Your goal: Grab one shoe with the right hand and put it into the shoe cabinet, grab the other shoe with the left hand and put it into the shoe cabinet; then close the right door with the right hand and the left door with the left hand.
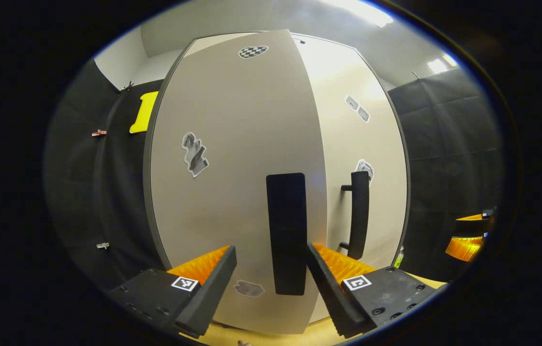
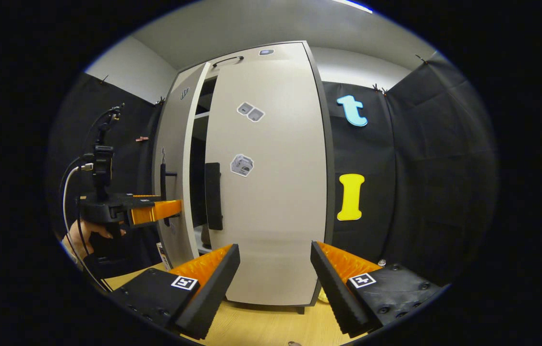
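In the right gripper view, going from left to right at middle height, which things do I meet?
The hand holding the left tongs → the left door, partly open → the dark gap into the shoe cabinet → the right door → the black cloth wall.

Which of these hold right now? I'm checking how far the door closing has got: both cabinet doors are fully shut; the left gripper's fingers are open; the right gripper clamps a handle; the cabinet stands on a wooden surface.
1. Both doors are fully shut. False: in the right gripper view the left door stands ajar, with a dark gap showing shelves; the right door looks closed.
2. The left gripper has its fingers open. True.
3. The right gripper clamps a handle. False: its fingers are open and hold nothing.
4. The shoe cabinet stands on a wooden surface. True.
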